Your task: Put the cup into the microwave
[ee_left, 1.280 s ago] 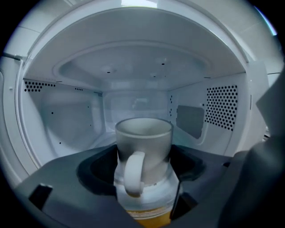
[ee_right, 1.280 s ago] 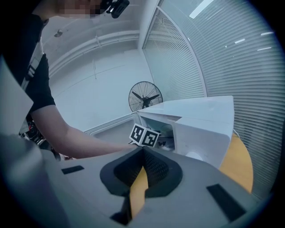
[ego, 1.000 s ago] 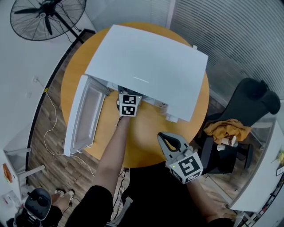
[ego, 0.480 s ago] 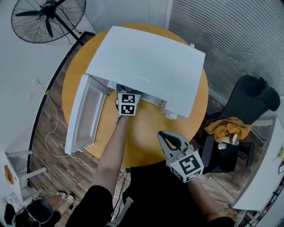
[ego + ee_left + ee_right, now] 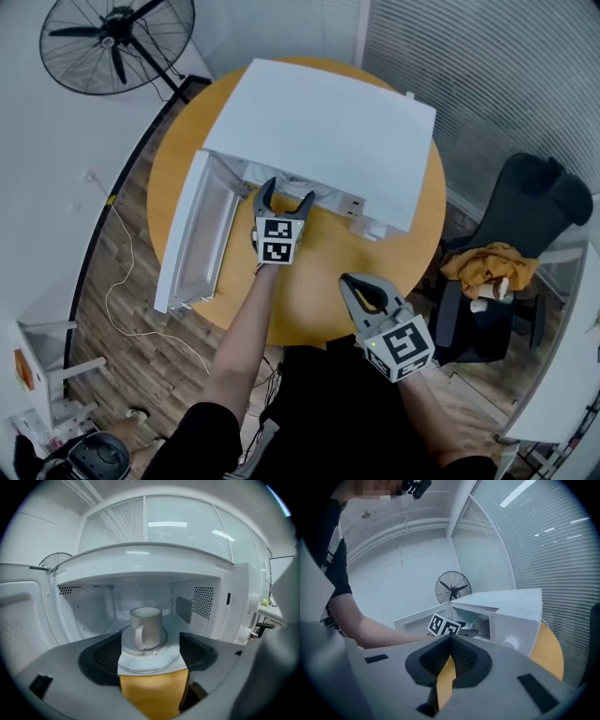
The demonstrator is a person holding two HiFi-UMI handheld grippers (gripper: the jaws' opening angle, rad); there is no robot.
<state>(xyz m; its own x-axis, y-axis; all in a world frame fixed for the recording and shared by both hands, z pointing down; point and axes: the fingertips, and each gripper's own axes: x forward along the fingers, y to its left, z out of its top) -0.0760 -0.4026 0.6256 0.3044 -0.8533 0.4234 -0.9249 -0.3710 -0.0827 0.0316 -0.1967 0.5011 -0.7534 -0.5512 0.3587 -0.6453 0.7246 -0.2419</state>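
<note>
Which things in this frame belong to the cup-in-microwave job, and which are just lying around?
Job: cup, standing inside the microwave; open door; left gripper, open and empty.

Lying about: fan; black chair; orange cloth.
</note>
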